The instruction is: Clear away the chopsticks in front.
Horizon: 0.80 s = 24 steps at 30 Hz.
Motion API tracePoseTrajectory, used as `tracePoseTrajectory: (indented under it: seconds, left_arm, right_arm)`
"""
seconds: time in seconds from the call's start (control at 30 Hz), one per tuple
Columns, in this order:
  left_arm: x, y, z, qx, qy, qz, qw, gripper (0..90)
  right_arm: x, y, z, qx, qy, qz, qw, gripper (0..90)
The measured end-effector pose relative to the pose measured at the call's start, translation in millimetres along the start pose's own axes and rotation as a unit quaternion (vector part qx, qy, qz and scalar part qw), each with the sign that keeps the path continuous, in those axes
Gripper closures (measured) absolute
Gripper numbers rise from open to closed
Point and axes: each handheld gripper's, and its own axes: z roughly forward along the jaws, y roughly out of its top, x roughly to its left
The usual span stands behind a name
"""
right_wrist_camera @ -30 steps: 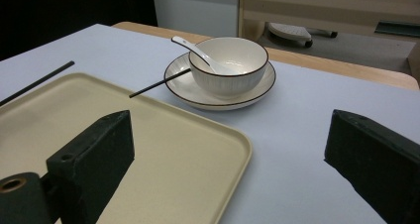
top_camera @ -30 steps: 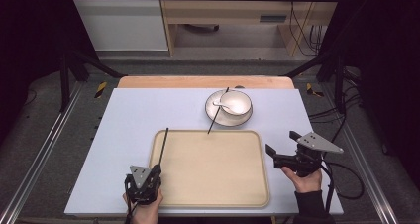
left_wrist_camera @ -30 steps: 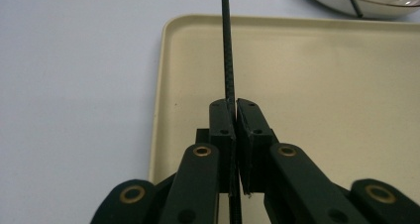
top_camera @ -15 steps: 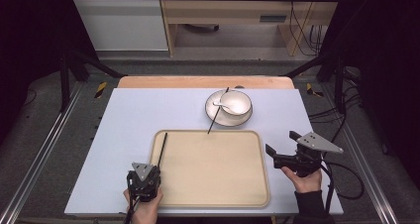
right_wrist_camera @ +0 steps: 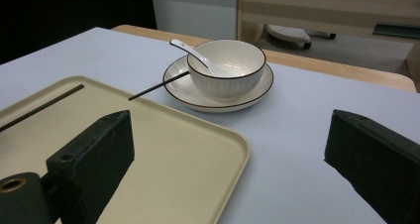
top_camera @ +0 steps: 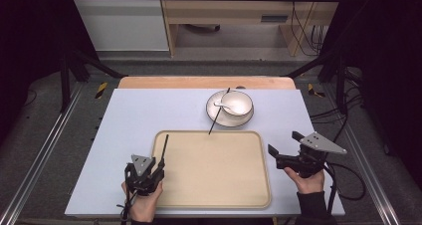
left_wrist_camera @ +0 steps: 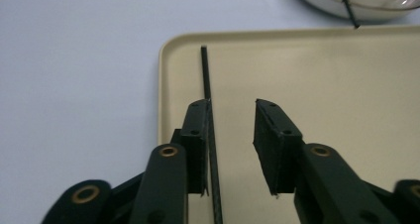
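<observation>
Left gripper (top_camera: 158, 166) sits over the near left corner of the beige tray (top_camera: 239, 185). Its jaws have just been opening and now stand part-way apart. A black chopstick (left_wrist_camera: 208, 115) lies between them in the left gripper view, flat on the tray along its left rim, running away from the gripper. It rests against the inner face of the left-hand jaw; the other jaw stands clear of it, so nothing is gripped.

Right gripper (top_camera: 284, 146) is held just off the tray's right edge, jaws wide apart with nothing between them.

Ahead of the right gripper: white bowl (right_wrist_camera: 227, 68) on a saucer (right_wrist_camera: 257, 92), white spoon (right_wrist_camera: 190, 53) in the bowl. A second black chopstick (right_wrist_camera: 158, 86) leans on the saucer rim, its tip reaching over the tray's far edge.
</observation>
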Motion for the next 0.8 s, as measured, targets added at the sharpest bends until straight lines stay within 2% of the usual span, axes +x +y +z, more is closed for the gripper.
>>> tracePoseTrajectory:
  seconds: [0.13, 0.17, 0.2, 0.23, 0.27, 0.43, 0.57, 0.63, 0.7, 0.77, 0.8]
  left_arm:
    - [-4.4, 19.1, 2.3, -0.024, -0.043, 0.021, 0.9985, 52.3]
    - [-4.4, 19.1, 2.3, -0.024, -0.043, 0.021, 0.9985, 50.2]
    - [-7.5, 27.7, 4.8, -0.033, -0.060, 0.033, 0.9971, 47.7]
    - [-7.5, 27.7, 4.8, -0.033, -0.060, 0.033, 0.9971, 46.5]
    - [-10.5, 35.7, 7.4, -0.041, -0.077, 0.041, 0.9953, 44.4]
    - [-18.0, 55.6, 15.1, -0.066, -0.101, 0.065, 0.9905, 35.8]
    - [-24.9, 69.1, 27.8, -0.061, -0.119, 0.088, 0.9871, 29.4]
    - [-27.1, 71.8, 30.8, -0.059, -0.121, 0.094, 0.9864, 27.7]
    - [-34.8, 78.7, 39.5, -0.052, -0.125, 0.109, 0.9847, 25.7]
    - [-37.0, 80.5, 43.1, -0.051, -0.128, 0.109, 0.9844, 24.1]
    - [-41.1, 84.4, 51.1, -0.046, -0.134, 0.108, 0.9840, 23.1]
  right_arm:
    - [-0.4, 0.6, -1.5, -0.005, -0.001, 0.000, 1.0000, 5.2]
    - [-0.4, 0.6, -1.5, -0.005, -0.001, 0.000, 1.0000, 5.2]
    - [-0.7, 0.8, -2.1, -0.005, -0.001, 0.000, 1.0000, 5.3]
    - [-0.9, 0.8, -2.2, -0.006, -0.002, -0.001, 1.0000, 5.3]
    - [-1.0, 0.9, -2.5, -0.007, -0.002, 0.000, 1.0000, 5.2]
    - [-1.2, 1.2, -3.3, -0.008, -0.004, 0.002, 1.0000, 5.2]
    - [-1.9, 1.5, -3.4, -0.009, -0.005, 0.000, 0.9999, 5.2]
    - [-2.1, 1.5, -4.0, -0.009, -0.005, 0.001, 0.9999, 5.3]
    - [-2.3, 1.8, -4.6, -0.011, -0.006, 0.003, 0.9999, 5.3]
    - [-2.8, 2.0, -5.0, -0.012, -0.006, 0.001, 0.9999, 5.3]
    - [-2.6, 2.0, -5.0, -0.012, -0.006, 0.002, 0.9999, 5.3]
